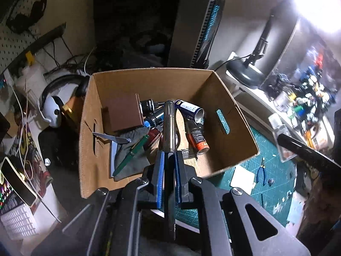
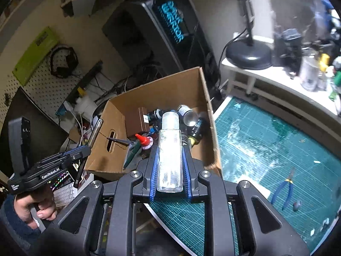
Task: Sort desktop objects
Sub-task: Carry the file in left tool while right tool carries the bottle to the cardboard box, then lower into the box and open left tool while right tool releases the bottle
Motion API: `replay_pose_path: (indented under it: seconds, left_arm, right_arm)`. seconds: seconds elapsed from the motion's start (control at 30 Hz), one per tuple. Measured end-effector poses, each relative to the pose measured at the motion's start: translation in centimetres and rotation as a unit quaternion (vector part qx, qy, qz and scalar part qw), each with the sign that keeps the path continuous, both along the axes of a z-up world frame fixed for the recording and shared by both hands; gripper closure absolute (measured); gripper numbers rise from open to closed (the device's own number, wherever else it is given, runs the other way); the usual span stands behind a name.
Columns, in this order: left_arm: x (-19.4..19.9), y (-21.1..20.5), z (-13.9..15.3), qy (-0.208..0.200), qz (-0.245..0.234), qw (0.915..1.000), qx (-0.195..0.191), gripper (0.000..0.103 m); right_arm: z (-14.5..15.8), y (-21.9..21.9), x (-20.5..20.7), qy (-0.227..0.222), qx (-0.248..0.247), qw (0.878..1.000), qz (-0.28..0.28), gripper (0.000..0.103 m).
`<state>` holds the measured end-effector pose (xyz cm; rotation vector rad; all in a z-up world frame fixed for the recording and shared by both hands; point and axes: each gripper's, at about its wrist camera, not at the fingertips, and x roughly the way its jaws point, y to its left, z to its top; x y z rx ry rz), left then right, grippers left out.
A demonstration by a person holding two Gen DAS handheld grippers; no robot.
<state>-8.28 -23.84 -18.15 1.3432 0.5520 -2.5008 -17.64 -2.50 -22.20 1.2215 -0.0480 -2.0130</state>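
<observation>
An open cardboard box (image 1: 223, 98) stands on the desk, also in the right wrist view (image 2: 183, 85). It holds a brown notebook (image 1: 124, 114), a green pen (image 1: 131, 154), spray cans (image 1: 195, 134), small bottles and a grey cloth. My left gripper (image 1: 169, 157) is shut on a slim metal tube (image 1: 169, 125) and holds it above the box's near side. My right gripper (image 2: 170, 149) is shut on a clear plastic bottle (image 2: 170, 149) above the box's near edge. The left gripper with its tube shows at the left of the right wrist view (image 2: 81, 151).
A green cutting mat (image 2: 266, 149) lies right of the box with blue pliers (image 2: 283, 189) on it. A white shelf (image 2: 277, 79) carries a lamp base (image 2: 248, 54) and clutter. White headphones (image 1: 53, 106), cables and a keyboard (image 1: 19, 219) lie left. A computer tower (image 2: 159, 32) stands behind.
</observation>
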Motion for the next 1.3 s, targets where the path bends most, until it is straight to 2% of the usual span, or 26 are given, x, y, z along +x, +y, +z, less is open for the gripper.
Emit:
replay_pose_path:
  seconds: [0.2,0.37,0.63,0.8,1.03,1.3]
  left_arm:
    - [-4.5,0.3,-1.5,-0.015,-0.022,0.9976,0.065,0.093]
    - [-7.8,-0.2,-3.8,-0.048,-0.041,0.9933,0.097,0.093]
    - [-12.5,1.1,-5.9,-0.097,-0.092,0.9859,0.1,0.093]
    - [-15.1,0.8,-8.4,-0.142,-0.111,0.9764,0.12,0.093]
    - [-16.3,0.1,-11.0,-0.181,-0.114,0.9656,0.147,0.093]
    - [-16.5,-0.1,-12.2,-0.199,-0.11,0.9633,0.144,0.093]
  right_arm:
    - [-1.5,-3.4,-3.0,-0.031,0.03,0.999,0.007,0.084]
    - [-3.4,-5.9,-4.9,-0.065,0.065,0.996,-0.002,0.084]
    - [-6.7,-8.2,-7.1,-0.098,0.131,0.987,-0.003,0.084]
    - [-8.3,-9.3,-8.3,-0.113,0.168,0.979,0.001,0.084]
    - [-10.4,-11.1,-9.3,-0.134,0.211,0.968,0.014,0.084]
    - [-11.1,-12.4,-9.5,-0.127,0.261,0.957,0.023,0.084]
